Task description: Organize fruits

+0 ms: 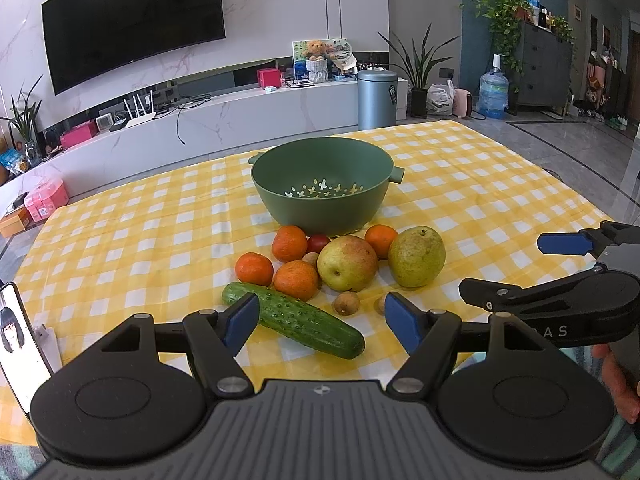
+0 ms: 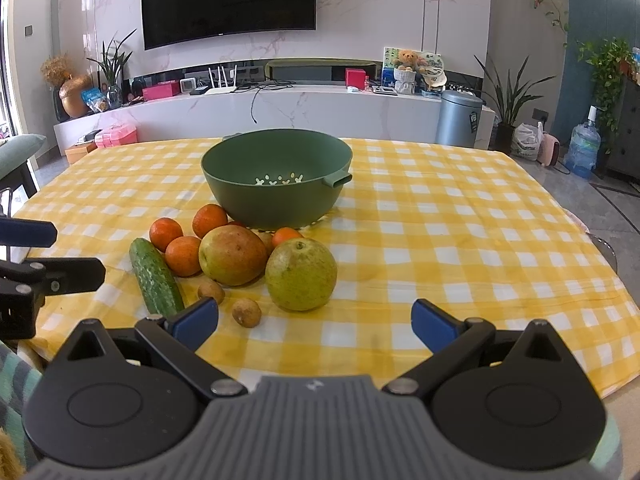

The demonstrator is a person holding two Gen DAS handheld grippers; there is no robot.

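- Your left tongs [image 1: 320, 322] and right tongs [image 2: 314, 320] are wide open and hold nothing.
- The fruits [image 2: 232, 254] touch; grab one, and others may roll.
- The bowl [image 1: 324, 188] looks empty, maybe.

From low at the table's near edge, we face the TV wall, both views sharing the bowl [image 1: 320, 184] [image 2: 276, 178] and fruit.

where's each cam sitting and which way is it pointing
Left wrist view: on the left claw, facing forward over the cucumber to the green colander; its own open fingers show, plus the right claw at the right edge.
Right wrist view: on the right claw, facing the pear and colander; the left claw shows at the left edge.
Shared: the fruit pile, colander and checked cloth.
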